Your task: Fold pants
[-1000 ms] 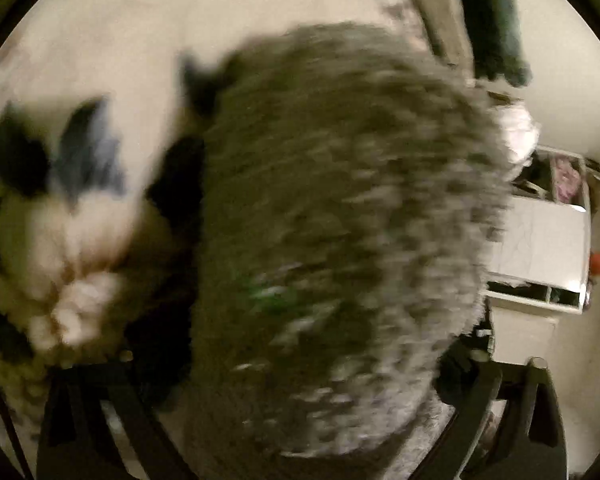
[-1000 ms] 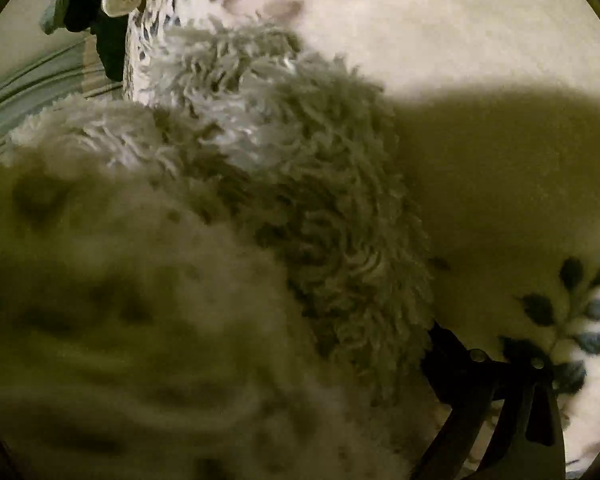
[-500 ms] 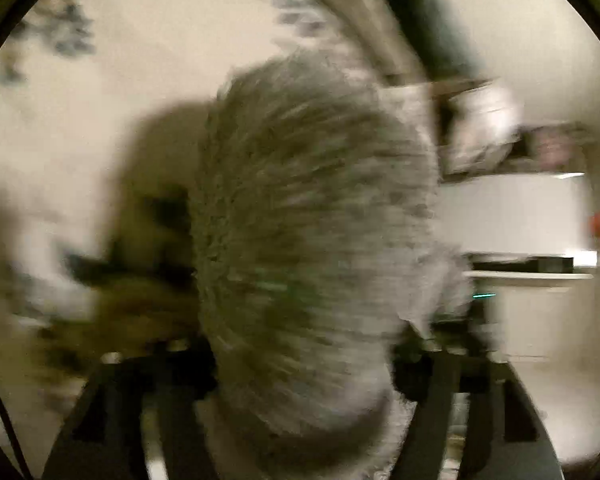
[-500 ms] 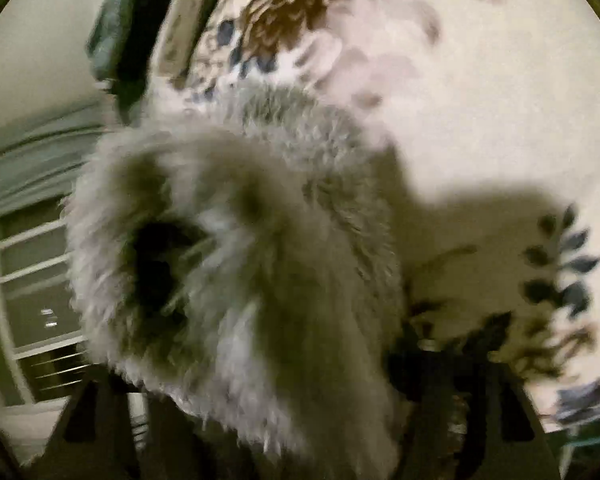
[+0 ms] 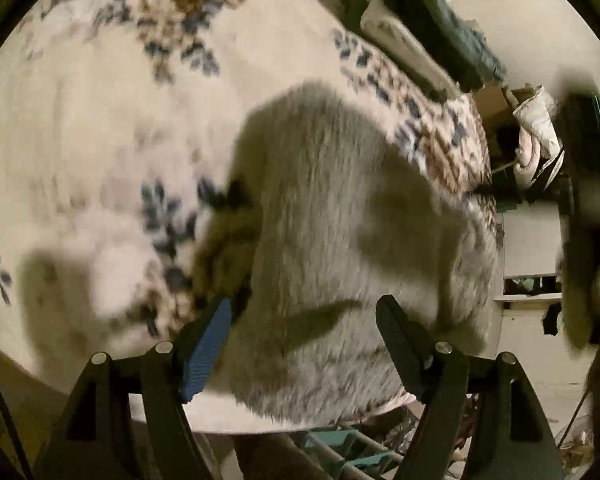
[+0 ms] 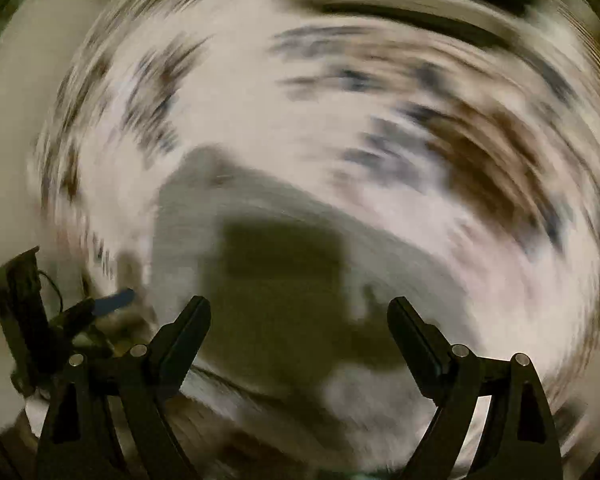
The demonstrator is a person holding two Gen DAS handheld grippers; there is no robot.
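The grey fuzzy pants (image 5: 340,240) lie in a folded heap on the floral bedspread (image 5: 100,100), near its front right edge. My left gripper (image 5: 304,320) is open just above the heap's near end, holding nothing. In the right wrist view, heavily blurred by motion, the pants (image 6: 284,264) show as a grey patch under a dark shadow. My right gripper (image 6: 300,320) is open above them and empty. The left gripper (image 6: 100,308) also shows at the lower left of the right wrist view.
A dark green garment and a pale cushion (image 5: 420,40) lie at the bed's far right corner. White shelving (image 5: 532,248) stands beyond the bed's right edge, with clutter around it. A teal rack (image 5: 340,448) sits below the bed's front edge.
Both grippers let go of the pants and opened. The pants dropped from hanging in front of the cameras to lying on the bed. The right gripper is swinging fast.
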